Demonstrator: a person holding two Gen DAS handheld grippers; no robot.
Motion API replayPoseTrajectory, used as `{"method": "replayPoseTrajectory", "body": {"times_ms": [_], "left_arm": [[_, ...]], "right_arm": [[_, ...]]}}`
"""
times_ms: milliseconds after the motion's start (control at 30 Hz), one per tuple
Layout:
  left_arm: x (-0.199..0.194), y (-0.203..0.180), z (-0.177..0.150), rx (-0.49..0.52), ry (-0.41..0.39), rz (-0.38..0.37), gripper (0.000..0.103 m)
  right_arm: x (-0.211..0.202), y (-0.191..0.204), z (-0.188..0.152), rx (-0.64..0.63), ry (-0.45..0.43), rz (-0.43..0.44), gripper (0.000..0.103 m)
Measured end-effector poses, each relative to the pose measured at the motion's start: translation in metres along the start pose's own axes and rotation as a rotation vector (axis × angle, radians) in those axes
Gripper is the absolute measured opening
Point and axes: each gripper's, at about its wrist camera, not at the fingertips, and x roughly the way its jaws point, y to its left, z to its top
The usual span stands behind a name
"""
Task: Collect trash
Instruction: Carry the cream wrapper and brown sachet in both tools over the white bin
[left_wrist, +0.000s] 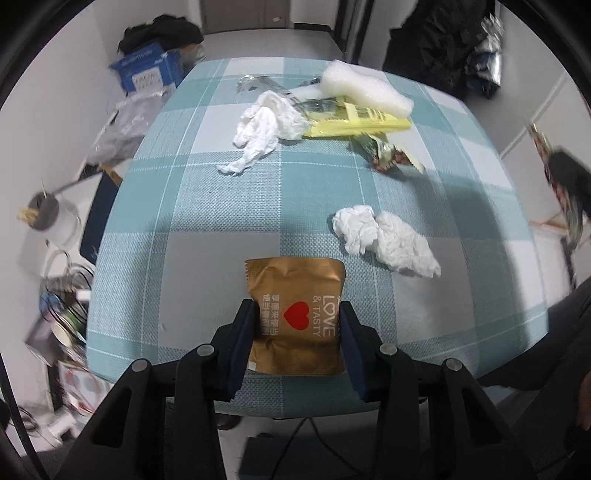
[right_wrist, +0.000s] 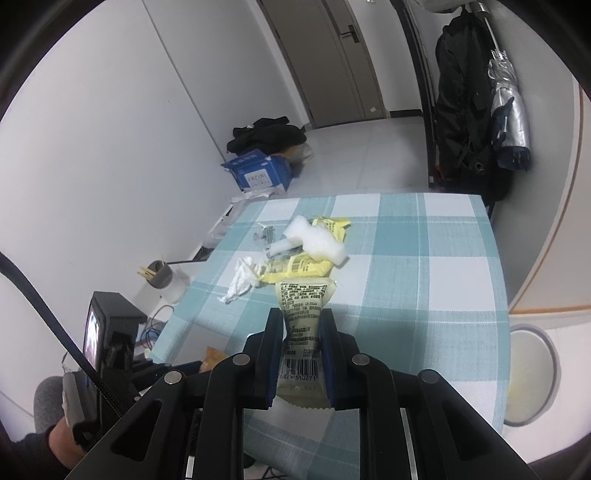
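A brown snack packet (left_wrist: 295, 280) with a red heart lies near the front edge of the teal check tablecloth (left_wrist: 207, 221). My left gripper (left_wrist: 296, 309) points steeply down, and its pads press on the packet's two sides. In the right wrist view my right gripper (right_wrist: 301, 314) is shut on a pale packet (right_wrist: 303, 291) with a barcode, held above the table. Two crumpled tissues (left_wrist: 384, 238) (left_wrist: 264, 125), a yellow packet (left_wrist: 354, 120), white foam (left_wrist: 365, 90) and a green-red wrapper (left_wrist: 391, 153) lie further back.
A round grey-rimmed bin (right_wrist: 532, 373) stands on the floor to the table's right. A blue box (right_wrist: 258, 173) and dark clothes sit by the far wall. A grey cup with sticks (right_wrist: 160, 275) and cables lie left of the table. Coats (right_wrist: 465, 110) hang at the right.
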Motion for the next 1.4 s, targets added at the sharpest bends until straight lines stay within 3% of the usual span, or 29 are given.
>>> {"method": "replayPoseTrajectory", "body": {"times_ms": [167,600,833,1167,1400], "left_arm": [[-0.003,0.012,0.005,-0.064,-0.01,-0.032,0.039],[-0.024,0.018,0.009,-0.098,-0.09,-0.123,0.039],[-0.044,0.019,0.017,-0.104,-0.171,-0.133,0.039],[-0.096,-0.037,0.04,0.03,-0.354,-0.143,0.039],[-0.121,-0.086,0.064,0.093,-0.426,-0.221,0.039]], "right_arm": [[-0.004,0.007,0.0,-0.022,-0.006,0.003,0.019],[-0.012,0.025,0.003,-0.082,-0.021,0.008,0.019],[-0.029,0.03,0.012,-0.101,-0.046,0.027,0.019],[-0.081,-0.001,0.038,-0.074,-0.115,0.012,0.019],[-0.126,-0.031,0.06,-0.064,-0.195,-0.023,0.019]]}}
